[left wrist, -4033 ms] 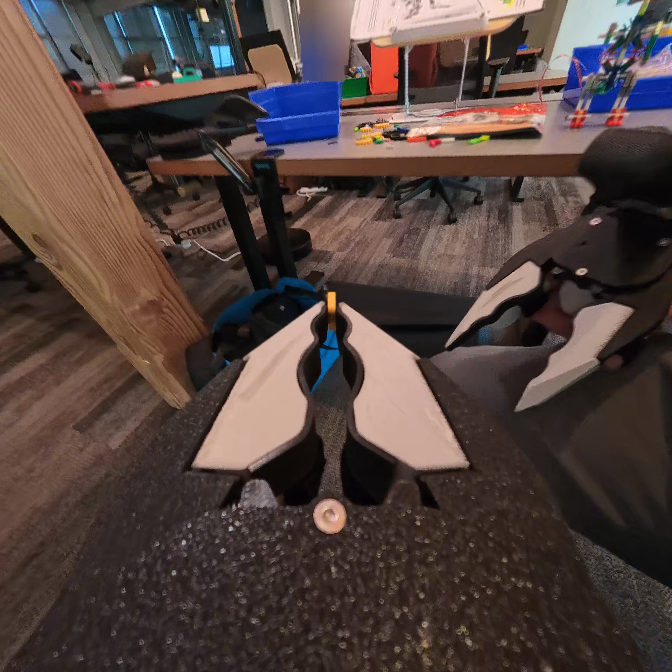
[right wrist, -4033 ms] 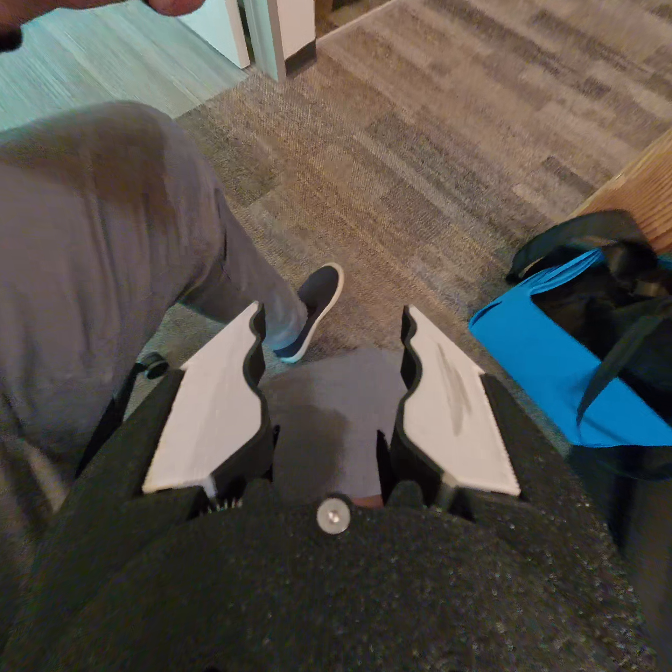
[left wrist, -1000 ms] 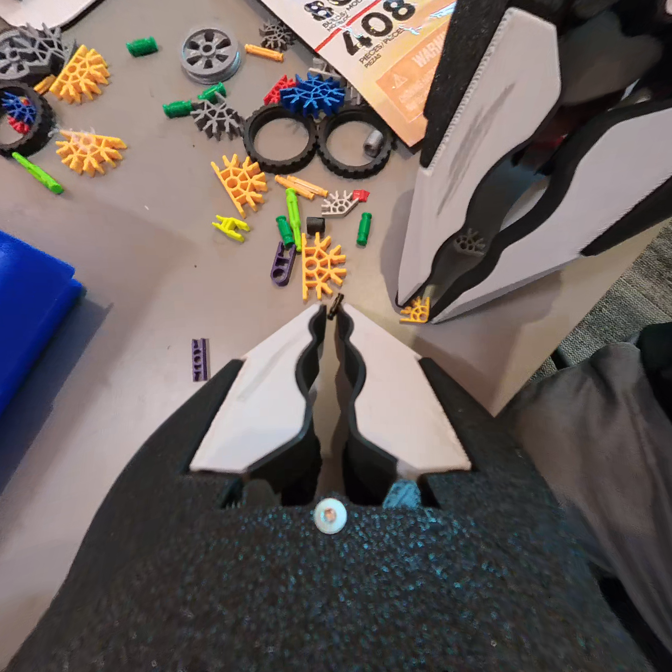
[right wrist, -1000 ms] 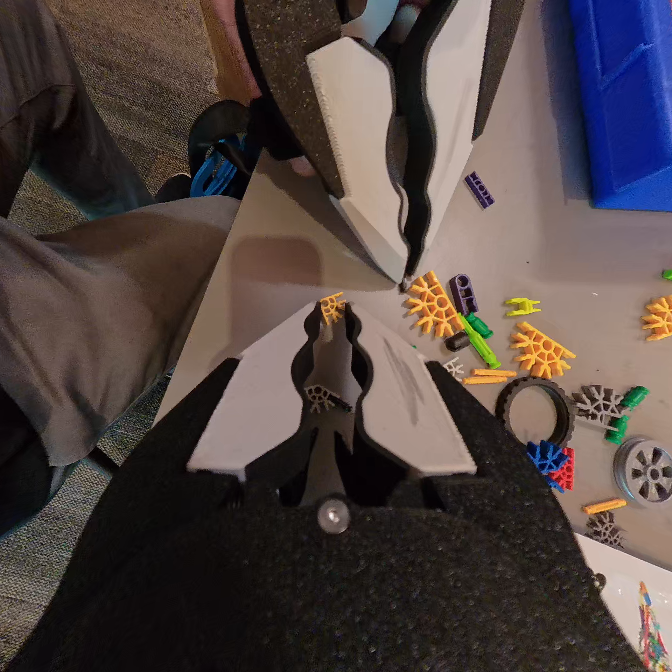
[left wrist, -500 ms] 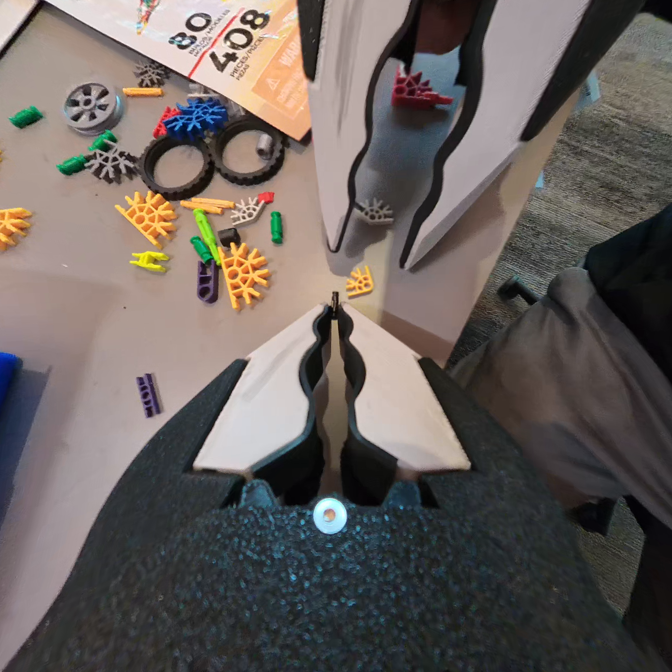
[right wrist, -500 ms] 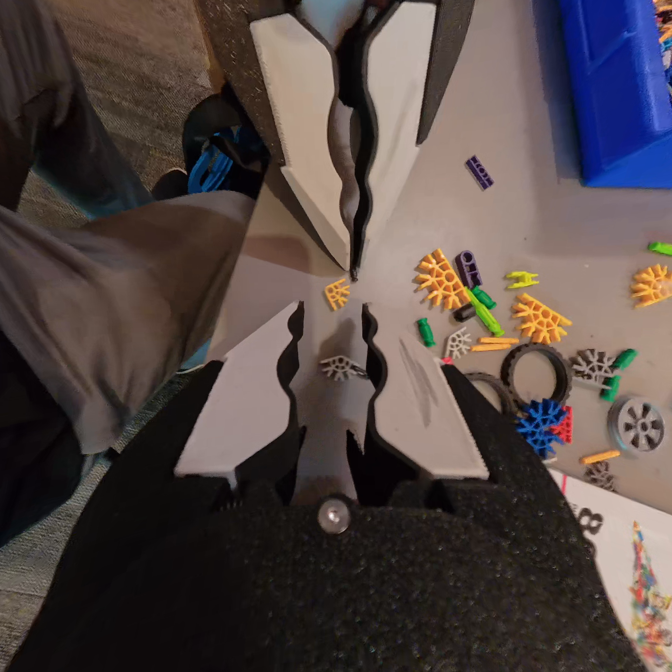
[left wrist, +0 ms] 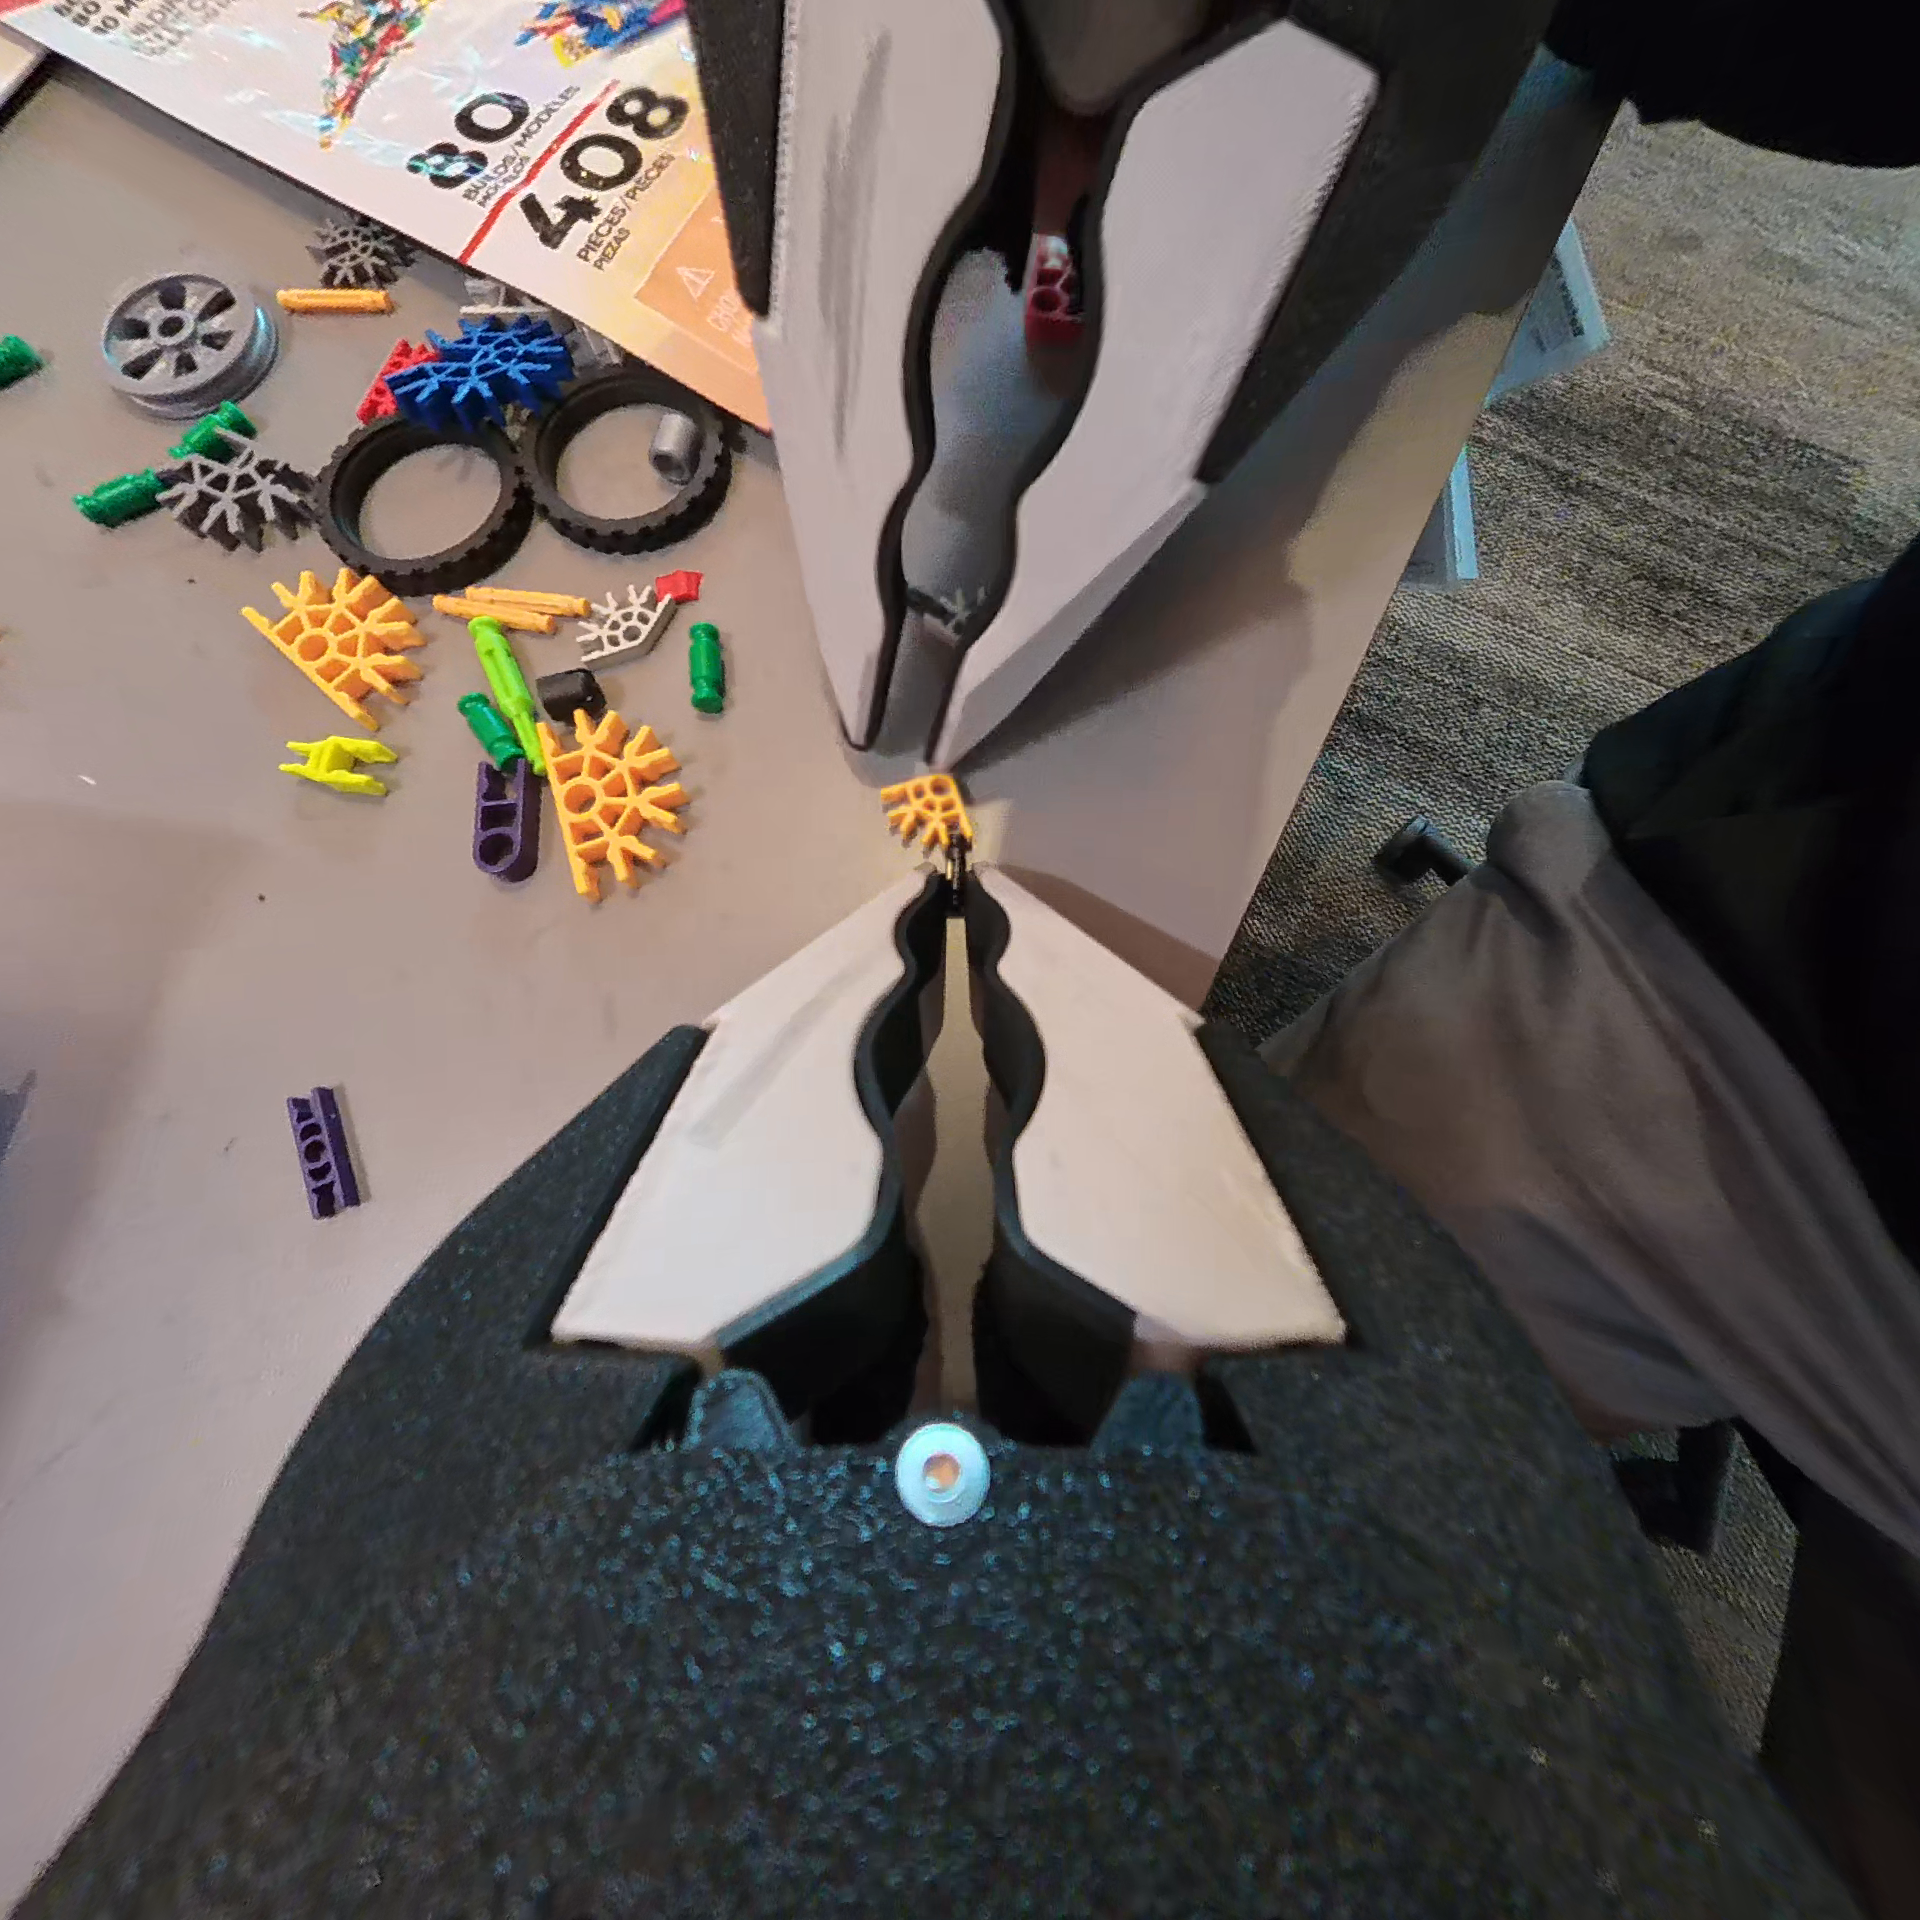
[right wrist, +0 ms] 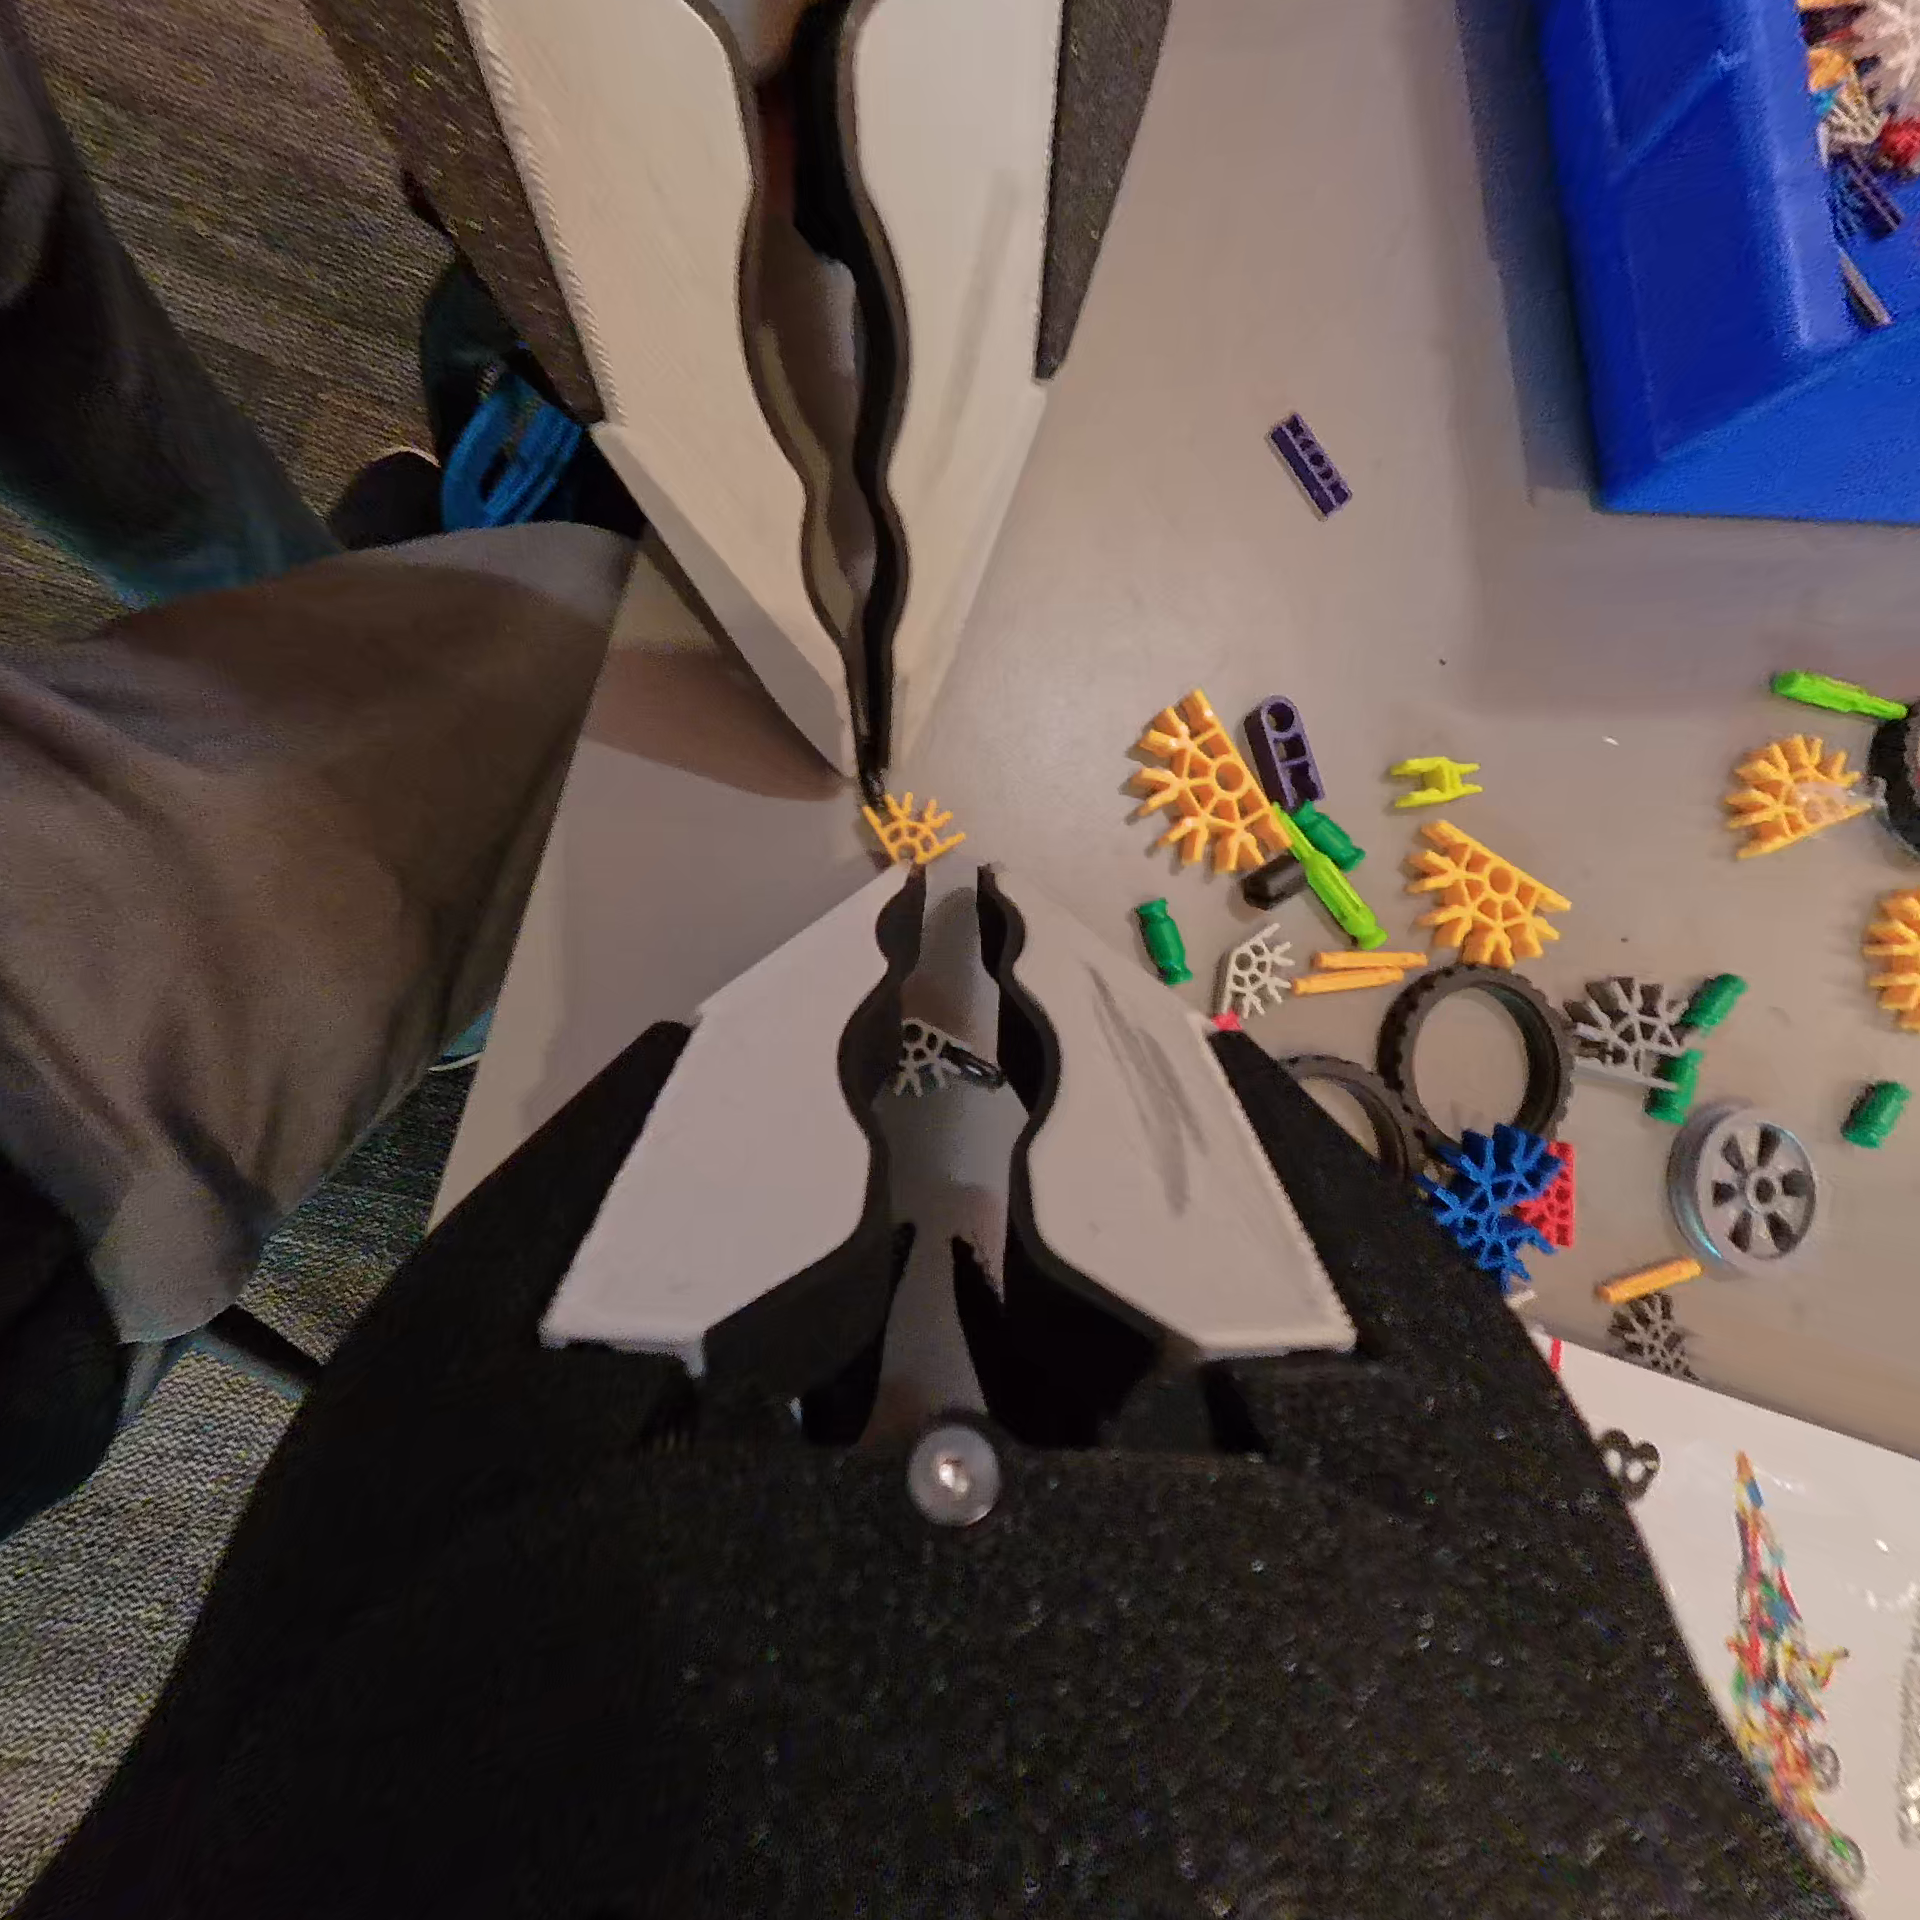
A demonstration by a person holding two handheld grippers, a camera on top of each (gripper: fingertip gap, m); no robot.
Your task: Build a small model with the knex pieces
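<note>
The left gripper (left wrist: pixel 954 883) has its jaws pinched on a small black rod (left wrist: pixel 954 858), its long axis running up-frame into the yellow connector (left wrist: pixel 927 809) at frame centre on the grey worktop (left wrist: pixel 260 987). The right gripper (right wrist: pixel 951 881) shows jaws slightly parted just below that connector, a grey connector (right wrist: pixel 928 1055) between them; loose pieces lie right.

Four seconds ago both tools were held over carpet beside the person's lap; since then they have been brought above the grey tabletop (left wrist: pixel 260 987). The right tool (right wrist: pixel 951 878), whose fingers stood spread half a second ago around a grey connector piece (right wrist: pixel 928 1055), has been narrowed about it. The left tool (left wrist: pixel 954 878), closed on a thin black piece (left wrist: pixel 954 857), has been moved to touch the small yellow connector (left wrist: pixel 925 810) at 12 o'clock.
</note>
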